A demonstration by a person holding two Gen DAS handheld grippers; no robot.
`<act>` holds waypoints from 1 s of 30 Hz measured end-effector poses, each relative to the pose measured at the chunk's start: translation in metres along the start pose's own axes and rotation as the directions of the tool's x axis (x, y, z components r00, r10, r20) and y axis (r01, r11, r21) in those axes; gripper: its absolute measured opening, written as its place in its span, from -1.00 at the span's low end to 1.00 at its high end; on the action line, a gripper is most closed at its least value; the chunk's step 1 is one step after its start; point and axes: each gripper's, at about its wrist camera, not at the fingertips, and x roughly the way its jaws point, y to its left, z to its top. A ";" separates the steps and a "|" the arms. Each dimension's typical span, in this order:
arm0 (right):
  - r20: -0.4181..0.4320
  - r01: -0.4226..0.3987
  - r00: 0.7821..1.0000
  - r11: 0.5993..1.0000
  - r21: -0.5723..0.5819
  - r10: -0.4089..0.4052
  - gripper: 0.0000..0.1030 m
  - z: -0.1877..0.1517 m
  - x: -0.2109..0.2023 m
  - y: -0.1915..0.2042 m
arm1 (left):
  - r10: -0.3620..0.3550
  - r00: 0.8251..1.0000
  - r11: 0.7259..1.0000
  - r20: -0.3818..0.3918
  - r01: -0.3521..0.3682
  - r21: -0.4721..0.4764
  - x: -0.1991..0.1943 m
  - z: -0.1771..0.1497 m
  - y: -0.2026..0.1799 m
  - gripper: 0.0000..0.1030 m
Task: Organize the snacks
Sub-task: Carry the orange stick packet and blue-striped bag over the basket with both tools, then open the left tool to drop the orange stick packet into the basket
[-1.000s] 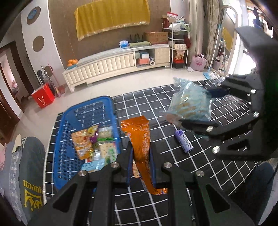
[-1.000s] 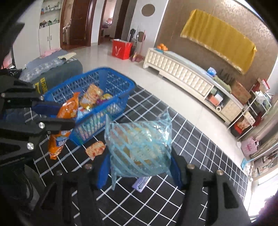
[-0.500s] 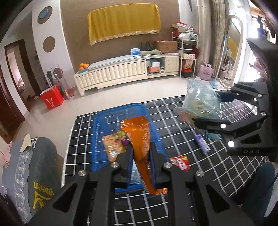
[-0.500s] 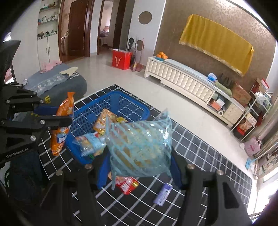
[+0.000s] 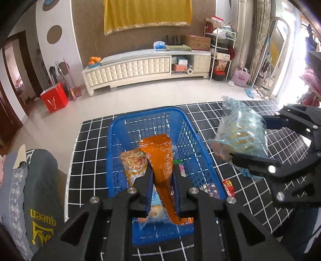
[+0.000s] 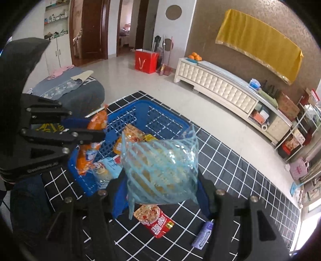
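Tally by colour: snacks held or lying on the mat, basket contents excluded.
Orange pack, in left tool: 1
Blue-striped bag, in right tool: 1
Red pack, on mat: 1
Purple bar, on mat: 1
Total: 4

A long cream cabinet (image 5: 140, 68) with a tufted front stands against the brown wall, and a yellow cloth (image 5: 147, 15) hangs above it. A bowl of oranges (image 5: 94, 59) sits on its left end, a blue tissue box (image 5: 159, 45) further along. On the pale tiled floor nearby stands a red paper bag (image 5: 54, 99), brooms leaning beside it. A pink bag (image 5: 240, 77) rests by a metal rack (image 5: 221, 54) of boxes.
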 end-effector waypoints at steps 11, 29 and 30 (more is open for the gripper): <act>-0.028 0.009 1.000 0.999 0.046 -0.007 0.25 -0.002 0.005 -0.018 | -0.022 1.000 0.998 -0.019 0.021 -0.061 0.017 0.018 0.015 0.04; -0.065 -0.032 0.997 0.996 0.088 0.037 0.25 0.029 0.036 0.024 | 0.043 0.999 0.995 0.012 -0.041 -0.095 -0.016 -0.012 0.083 0.46; -0.070 -0.036 0.997 0.996 0.087 0.042 0.25 0.031 0.040 0.027 | 0.039 0.999 0.994 0.006 -0.038 -0.102 -0.016 -0.014 0.087 0.48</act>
